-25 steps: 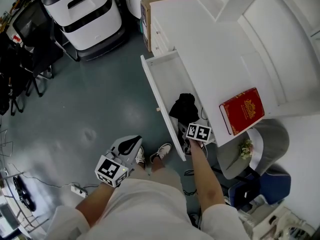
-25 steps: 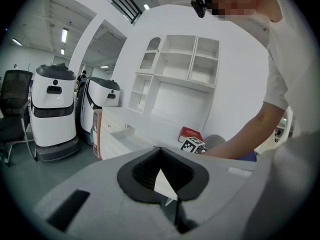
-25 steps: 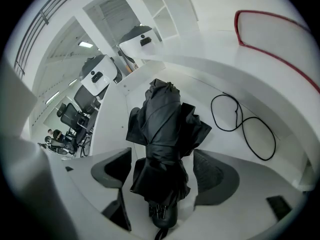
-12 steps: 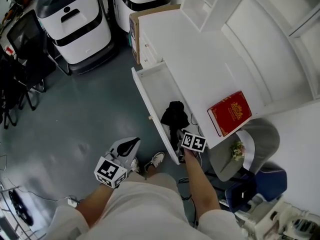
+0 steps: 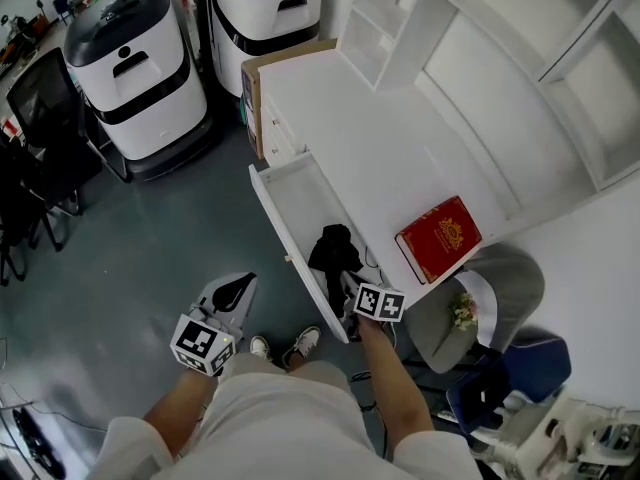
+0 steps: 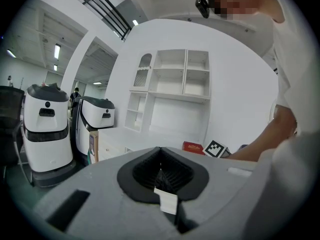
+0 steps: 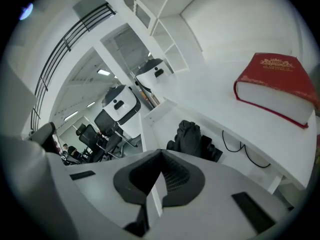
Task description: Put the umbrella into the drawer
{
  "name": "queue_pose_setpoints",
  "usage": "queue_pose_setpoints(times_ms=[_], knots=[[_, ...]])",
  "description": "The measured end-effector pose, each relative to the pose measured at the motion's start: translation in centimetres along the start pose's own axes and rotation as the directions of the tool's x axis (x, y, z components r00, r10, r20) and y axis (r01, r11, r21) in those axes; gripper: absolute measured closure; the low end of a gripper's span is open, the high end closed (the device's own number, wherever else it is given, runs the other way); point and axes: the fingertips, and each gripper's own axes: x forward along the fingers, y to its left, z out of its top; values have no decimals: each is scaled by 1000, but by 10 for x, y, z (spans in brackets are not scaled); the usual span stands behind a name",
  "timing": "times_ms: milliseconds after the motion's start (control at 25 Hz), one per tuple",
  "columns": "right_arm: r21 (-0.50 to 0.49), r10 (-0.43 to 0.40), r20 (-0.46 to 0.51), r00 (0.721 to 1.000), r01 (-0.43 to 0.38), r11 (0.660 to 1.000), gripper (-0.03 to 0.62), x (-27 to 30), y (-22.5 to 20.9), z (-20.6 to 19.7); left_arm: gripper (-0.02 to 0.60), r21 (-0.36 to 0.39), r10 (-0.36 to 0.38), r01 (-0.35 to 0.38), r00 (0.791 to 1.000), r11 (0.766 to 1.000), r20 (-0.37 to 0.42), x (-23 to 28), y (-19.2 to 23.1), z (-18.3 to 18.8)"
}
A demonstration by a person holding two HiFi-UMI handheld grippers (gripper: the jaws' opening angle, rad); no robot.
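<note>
**Q.** Right gripper [image 5: 349,282] [image 7: 160,159]: state?

**A.** Jaws together, pads meeting, nothing pinched between them. Held just over the near end of the open drawer [image 5: 272,190] [image 7: 150,118], tilted downward.

**Q.** And the left gripper [image 5: 236,288] [image 6: 160,160]?

**A.** Likewise closed and empty. Carried low on the person's left, over the grey floor [image 5: 150,238], well apart from the drawer.

**Q.** Location of the umbrella [image 5: 333,249] [image 7: 190,135]?

**A.** Inside the drawer, toward its near end. Black, folded, lying as a dark bundle on the white drawer bottom. Clear of both grippers' jaws. Black cable [image 7: 245,151] just beside it, under the desk top.

**Q.** Surroundings?

**A.** Red book [image 5: 438,238] [image 7: 272,86] [image 6: 192,147] flat on the white desk top [image 5: 350,118], near its front edge, beside the drawer opening. Two white machines [image 5: 135,68] standing on the floor past the far end of the desk. Black office chair [image 5: 40,98] at the left margin of the head view.
</note>
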Motion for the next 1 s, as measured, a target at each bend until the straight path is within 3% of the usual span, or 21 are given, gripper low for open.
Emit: queue_pose_setpoints(times_ms=[240, 480, 600, 760, 880, 1000], knots=[[-41, 45, 155, 987, -39, 998, 592, -35, 22, 54, 569, 40, -15, 13, 999, 999, 38, 6, 1, 24], [-135, 53, 327, 944, -9, 991, 592, -82, 39, 117, 569, 70, -2, -5, 995, 998, 96, 6, 13, 54], [-183, 97, 417, 904, -20, 983, 592, -119, 58, 150, 569, 69, 22, -31, 991, 997, 134, 4, 20, 74], [-256, 178, 531, 829, -43, 966, 592, -175, 92, 191, 569, 102, 38, -58, 982, 993, 187, 1, 26, 103], [-338, 247, 589, 769, -43, 940, 592, -211, 123, 213, 568, 116, 55, -83, 972, 990, 229, -4, 32, 120], [-419, 306, 614, 727, -28, 908, 592, -238, 149, 225, 569, 120, 72, -107, 961, 987, 267, -9, 37, 136]])
